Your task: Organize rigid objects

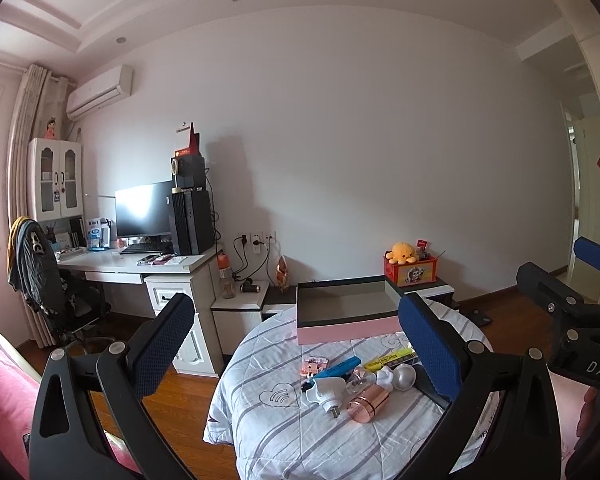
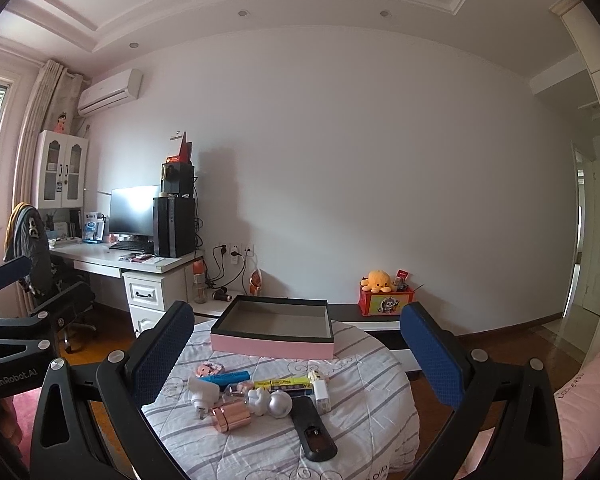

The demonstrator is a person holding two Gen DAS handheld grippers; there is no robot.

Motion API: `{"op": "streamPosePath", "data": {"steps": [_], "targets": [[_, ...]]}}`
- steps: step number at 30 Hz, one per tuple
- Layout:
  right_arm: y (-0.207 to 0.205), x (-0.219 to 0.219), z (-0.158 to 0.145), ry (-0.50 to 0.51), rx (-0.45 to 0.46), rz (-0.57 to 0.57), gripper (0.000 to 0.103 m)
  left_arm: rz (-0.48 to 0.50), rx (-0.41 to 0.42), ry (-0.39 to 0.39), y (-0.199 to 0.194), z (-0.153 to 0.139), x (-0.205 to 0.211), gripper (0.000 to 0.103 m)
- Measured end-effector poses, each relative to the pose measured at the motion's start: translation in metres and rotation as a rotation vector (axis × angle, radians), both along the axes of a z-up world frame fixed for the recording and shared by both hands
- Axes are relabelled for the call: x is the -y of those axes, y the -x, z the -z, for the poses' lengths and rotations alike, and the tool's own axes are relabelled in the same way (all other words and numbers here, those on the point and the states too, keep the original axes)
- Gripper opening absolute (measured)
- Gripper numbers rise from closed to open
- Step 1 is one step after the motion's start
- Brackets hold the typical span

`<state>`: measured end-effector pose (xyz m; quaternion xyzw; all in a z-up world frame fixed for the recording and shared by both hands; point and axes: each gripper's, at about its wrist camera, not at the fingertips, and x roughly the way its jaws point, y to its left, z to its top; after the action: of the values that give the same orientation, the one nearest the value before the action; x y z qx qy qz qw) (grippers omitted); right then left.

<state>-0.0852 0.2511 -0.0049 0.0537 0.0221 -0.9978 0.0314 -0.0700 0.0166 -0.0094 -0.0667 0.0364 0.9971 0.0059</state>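
An open pink box [image 2: 274, 345] with a dark rim and grey inside stands at the far side of a round table with a striped cloth [image 2: 360, 432]; it also shows in the left wrist view [image 1: 348, 330]. In front of it lie a rose-gold cylinder [image 2: 231, 419], a white plug [image 2: 204, 392], a blue marker [image 2: 226, 378], a yellow box [image 2: 286, 384], a silver ball [image 2: 280, 403], a white charger [image 2: 322, 392] and a black remote [image 2: 314, 428]. My left gripper [image 1: 296, 344] and right gripper [image 2: 296, 354] are open and empty, held above the table's near side.
A white desk [image 1: 140, 266] with monitor and computer tower stands at the left with a chair [image 1: 44, 280]. A low shelf behind the table carries a red box with a yellow plush [image 2: 380, 292]. Wooden floor lies around the table. A pink cushion [image 2: 588, 392] is at the right.
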Motion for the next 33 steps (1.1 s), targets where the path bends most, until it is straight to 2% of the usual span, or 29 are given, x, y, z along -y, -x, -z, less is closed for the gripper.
{"op": "streamPosePath", "data": {"steps": [10, 21, 28, 33], "targets": [[0.034, -0.007, -0.001, 0.009, 0.033, -0.004, 0.103, 0.012, 0.031, 0.0, 0.034, -0.004, -0.011, 0.103], [0.052, -0.009, -0.005, 0.007, 0.031, -0.004, 0.103, 0.0, 0.045, -0.001, 0.055, -0.007, -0.009, 0.103], [0.076, -0.017, 0.013, 0.012, 0.095, 0.002, 0.103, 0.001, 0.113, 0.013, 0.081, 0.014, -0.009, 0.103], [0.099, -0.023, 0.032, 0.022, 0.166, 0.014, 0.103, 0.008, 0.219, 0.018, 0.112, 0.044, -0.009, 0.103]]}}
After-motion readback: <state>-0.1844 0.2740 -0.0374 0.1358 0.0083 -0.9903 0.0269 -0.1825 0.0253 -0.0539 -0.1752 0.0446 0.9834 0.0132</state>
